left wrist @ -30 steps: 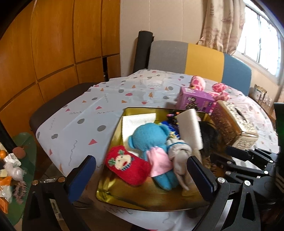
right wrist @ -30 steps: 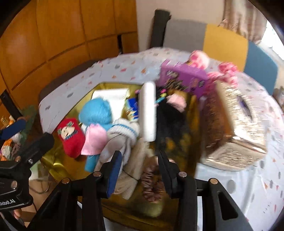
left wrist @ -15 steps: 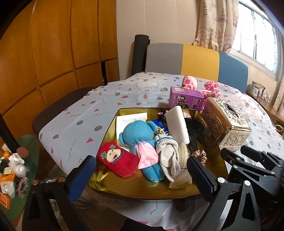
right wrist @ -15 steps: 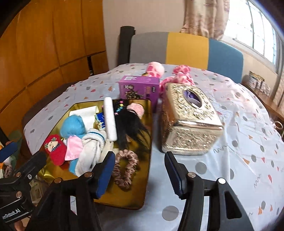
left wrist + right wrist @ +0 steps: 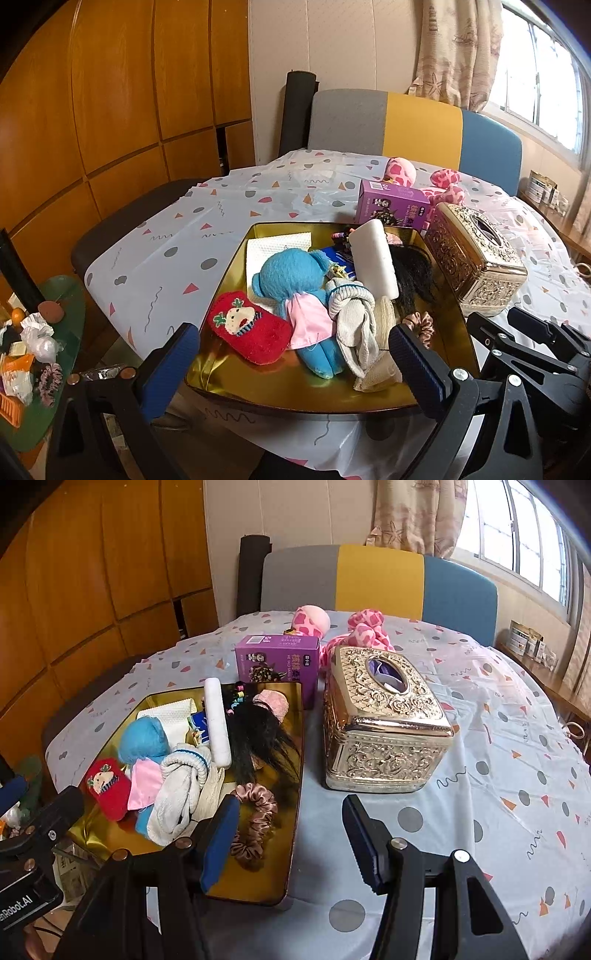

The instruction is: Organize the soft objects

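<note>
A gold tray [image 5: 229,373] [image 5: 258,878] holds a blue plush doll [image 5: 291,273], a red plush pouch [image 5: 247,328], white socks [image 5: 181,786], a black tuft of hair [image 5: 255,734], a white foam bar [image 5: 373,258] and a brown scrunchie [image 5: 255,819]. My left gripper [image 5: 291,332] hangs open before the tray's near edge, nothing between its pads. My right gripper [image 5: 290,801] stands open and empty over the tray's right rim, its left pad beside the scrunchie. A pink spotted plush [image 5: 354,627] lies at the back of the table.
A gold embossed tissue box [image 5: 384,716] stands right of the tray, a purple carton [image 5: 277,661] behind it. A grey, yellow and blue chair back [image 5: 406,125] closes the far side. A low green side table [image 5: 37,332] with clutter sits at the left.
Both grippers drew back from the tray, so more of the table shows. The right gripper's jaws widened and it swung right; the scrunchie lies in the tray.
</note>
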The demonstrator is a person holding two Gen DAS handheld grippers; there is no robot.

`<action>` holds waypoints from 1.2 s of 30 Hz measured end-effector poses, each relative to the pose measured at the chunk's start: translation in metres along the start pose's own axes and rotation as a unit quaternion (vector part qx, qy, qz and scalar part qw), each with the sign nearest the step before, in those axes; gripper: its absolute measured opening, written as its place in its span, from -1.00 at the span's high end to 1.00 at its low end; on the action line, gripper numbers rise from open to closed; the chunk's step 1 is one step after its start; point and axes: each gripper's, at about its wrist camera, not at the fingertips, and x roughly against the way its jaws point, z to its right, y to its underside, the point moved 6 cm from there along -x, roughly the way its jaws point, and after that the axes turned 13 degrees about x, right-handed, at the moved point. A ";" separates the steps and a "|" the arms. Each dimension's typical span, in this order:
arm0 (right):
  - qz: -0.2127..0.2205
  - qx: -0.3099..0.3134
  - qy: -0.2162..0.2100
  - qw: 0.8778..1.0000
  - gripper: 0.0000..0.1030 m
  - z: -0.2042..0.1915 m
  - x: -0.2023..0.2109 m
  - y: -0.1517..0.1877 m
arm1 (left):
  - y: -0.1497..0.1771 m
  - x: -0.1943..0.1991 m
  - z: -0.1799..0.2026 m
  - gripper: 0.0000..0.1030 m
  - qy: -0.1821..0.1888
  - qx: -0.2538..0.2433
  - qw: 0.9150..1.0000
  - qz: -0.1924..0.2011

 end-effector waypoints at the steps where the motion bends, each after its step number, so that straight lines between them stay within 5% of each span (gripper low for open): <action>1: 0.000 0.001 0.000 1.000 -0.13 0.000 0.000 0.000 | 0.000 0.000 0.000 -0.99 0.000 0.000 1.000 -0.001; 36: -0.007 0.000 -0.004 1.000 -0.13 -0.003 -0.002 0.003 | 0.005 -0.005 -0.004 -0.99 -0.001 0.002 1.000 -0.015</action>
